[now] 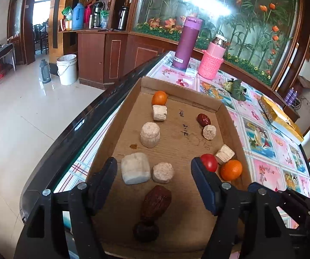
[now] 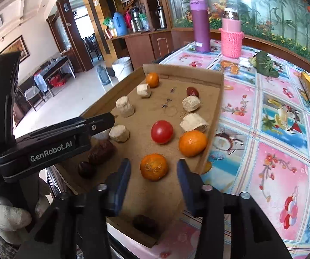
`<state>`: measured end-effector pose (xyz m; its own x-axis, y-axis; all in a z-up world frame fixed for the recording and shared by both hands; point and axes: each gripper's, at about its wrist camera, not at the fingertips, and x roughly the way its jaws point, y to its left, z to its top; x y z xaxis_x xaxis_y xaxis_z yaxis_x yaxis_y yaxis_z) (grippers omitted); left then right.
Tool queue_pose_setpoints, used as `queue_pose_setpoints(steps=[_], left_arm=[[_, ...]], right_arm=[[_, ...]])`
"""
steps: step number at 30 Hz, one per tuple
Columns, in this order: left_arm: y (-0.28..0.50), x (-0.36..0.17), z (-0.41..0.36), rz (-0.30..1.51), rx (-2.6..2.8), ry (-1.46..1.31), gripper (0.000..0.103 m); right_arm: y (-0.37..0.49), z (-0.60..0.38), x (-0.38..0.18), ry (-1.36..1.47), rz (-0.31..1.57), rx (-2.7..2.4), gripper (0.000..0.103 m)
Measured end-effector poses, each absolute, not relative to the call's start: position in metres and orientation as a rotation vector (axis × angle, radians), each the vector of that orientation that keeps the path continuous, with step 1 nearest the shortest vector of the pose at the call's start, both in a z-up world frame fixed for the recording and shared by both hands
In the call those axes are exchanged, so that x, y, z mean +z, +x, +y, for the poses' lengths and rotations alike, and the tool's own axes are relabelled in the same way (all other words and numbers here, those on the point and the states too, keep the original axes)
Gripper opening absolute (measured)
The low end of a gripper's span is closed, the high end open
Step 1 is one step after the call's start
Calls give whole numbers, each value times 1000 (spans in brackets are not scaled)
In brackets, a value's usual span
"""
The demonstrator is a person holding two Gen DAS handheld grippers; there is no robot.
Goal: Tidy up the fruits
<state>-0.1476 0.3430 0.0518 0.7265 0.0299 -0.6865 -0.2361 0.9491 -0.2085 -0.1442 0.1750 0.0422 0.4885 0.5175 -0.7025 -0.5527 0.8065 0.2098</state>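
A shallow cardboard tray (image 1: 181, 92) (image 2: 217, 99) holds the fruit. Three oranges show in the right wrist view: one (image 2: 154, 166) between my open right gripper's (image 2: 154, 178) fingers, one (image 2: 192, 143) near the tray's right wall, one (image 2: 152, 79) at the far end. A red tomato (image 2: 162, 131) (image 1: 209, 162) lies mid-tray. Dark dates (image 1: 156, 200) (image 1: 203, 119) and several pale cut chunks (image 1: 135, 171) are scattered. My left gripper (image 1: 154, 170) is open above the white chunk and a round chunk (image 1: 163, 172).
The tray sits at the left edge of a table with a floral cloth (image 2: 263, 129). A purple flask (image 1: 187, 42), a pink knitted-sleeve bottle (image 1: 212, 61), a green leafy item (image 1: 236, 88) and a yellow box (image 1: 280, 116) stand beyond. Floor lies left.
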Motion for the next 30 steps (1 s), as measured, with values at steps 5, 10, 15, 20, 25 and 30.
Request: queue_pose_setpoints(steps=[5, 10, 15, 20, 25, 30], left_arm=[[-161, 73, 329, 657, 228, -230, 72], [-197, 108, 303, 426, 405, -127, 102], [-217, 122, 277, 288, 471, -34, 103], [-194, 111, 264, 444, 417, -24, 103], [-183, 101, 251, 524, 398, -33, 103], [-178, 94, 238, 564, 373, -23, 103]], right_arm=[[-147, 153, 57, 2, 782, 597, 62], [-151, 129, 65, 64, 755, 549, 64], [-158, 110, 65, 105, 733, 517, 70], [-161, 96, 62, 114, 725, 482, 73], [-163, 78, 62, 114, 702, 434, 83], [-166, 70, 58, 94, 700, 394, 84]])
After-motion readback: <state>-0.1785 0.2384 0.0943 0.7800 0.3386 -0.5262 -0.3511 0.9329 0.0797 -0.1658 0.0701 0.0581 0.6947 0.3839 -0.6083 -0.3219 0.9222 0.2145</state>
